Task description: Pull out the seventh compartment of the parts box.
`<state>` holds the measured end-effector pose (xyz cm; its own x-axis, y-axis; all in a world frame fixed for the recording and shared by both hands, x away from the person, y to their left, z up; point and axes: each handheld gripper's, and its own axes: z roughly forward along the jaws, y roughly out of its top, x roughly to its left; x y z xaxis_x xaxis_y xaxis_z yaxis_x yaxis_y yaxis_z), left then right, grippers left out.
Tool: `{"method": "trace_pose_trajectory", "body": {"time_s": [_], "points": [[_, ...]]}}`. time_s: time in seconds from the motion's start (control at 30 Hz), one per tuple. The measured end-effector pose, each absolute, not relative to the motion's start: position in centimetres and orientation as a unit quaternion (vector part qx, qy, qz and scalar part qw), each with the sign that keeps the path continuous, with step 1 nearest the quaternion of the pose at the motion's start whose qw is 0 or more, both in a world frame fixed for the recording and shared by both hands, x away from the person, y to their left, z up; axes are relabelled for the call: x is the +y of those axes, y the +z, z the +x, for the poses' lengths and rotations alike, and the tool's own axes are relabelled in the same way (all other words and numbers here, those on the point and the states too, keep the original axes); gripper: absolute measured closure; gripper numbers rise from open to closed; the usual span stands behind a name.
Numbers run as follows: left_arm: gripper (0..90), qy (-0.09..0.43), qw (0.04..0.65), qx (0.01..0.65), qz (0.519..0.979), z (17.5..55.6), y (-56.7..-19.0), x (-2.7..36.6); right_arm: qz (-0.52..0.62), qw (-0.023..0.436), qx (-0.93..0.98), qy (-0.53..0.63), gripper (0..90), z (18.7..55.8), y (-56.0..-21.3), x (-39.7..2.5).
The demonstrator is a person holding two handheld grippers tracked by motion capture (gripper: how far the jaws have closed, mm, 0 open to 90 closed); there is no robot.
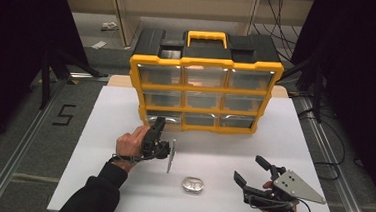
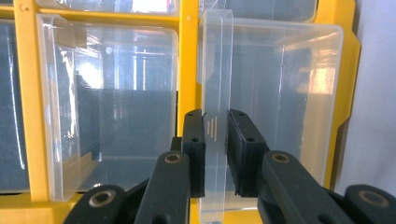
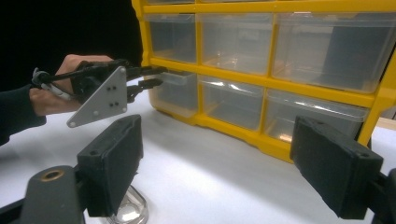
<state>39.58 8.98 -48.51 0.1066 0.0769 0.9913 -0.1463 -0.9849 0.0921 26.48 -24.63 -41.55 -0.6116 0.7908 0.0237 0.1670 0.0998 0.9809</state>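
Scene: a person at a white table (image 1: 124, 131) works two hand-held grippers before a yellow-framed organiser (image 1: 204, 89) of nine clear drawers.
Left gripper: the left gripper (image 2: 216, 133), at the near left corner of the organiser, has its jaws clamped on the handle tab of the bottom-left drawer (image 2: 266, 107).
Drawer: seated in the lowest row, left column; the left gripper view shows its clear front face barely, if at all, out of the frame.
Right gripper: the right gripper (image 1: 253, 171) hovers over the near right of the table, jaws spread wide, holding nothing.
Small item: a shiny, clear-wrapped piece (image 1: 193, 184) lies on the table, near centre, between the two grippers.
Step in hand: judged to be opening the drawer.
Next move: a straight pull toward the person, level, so the drawer slides without tipping the organiser; the right gripper looks set for the small item.
Writing: a black "5" (image 1: 63, 114) marks the floor left of the table; no brand can be read.
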Motion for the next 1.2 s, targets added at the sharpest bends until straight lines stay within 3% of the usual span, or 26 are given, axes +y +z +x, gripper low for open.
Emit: {"method": "trace_pose_trajectory", "body": {"time_s": [1.2], "points": [[77.6,0.668,0.082,-0.031,0.739,37.2,-48.5,9.0,0.352,0.269,0.689,0.573,18.4,26.6,-41.5,-24.7]]}}
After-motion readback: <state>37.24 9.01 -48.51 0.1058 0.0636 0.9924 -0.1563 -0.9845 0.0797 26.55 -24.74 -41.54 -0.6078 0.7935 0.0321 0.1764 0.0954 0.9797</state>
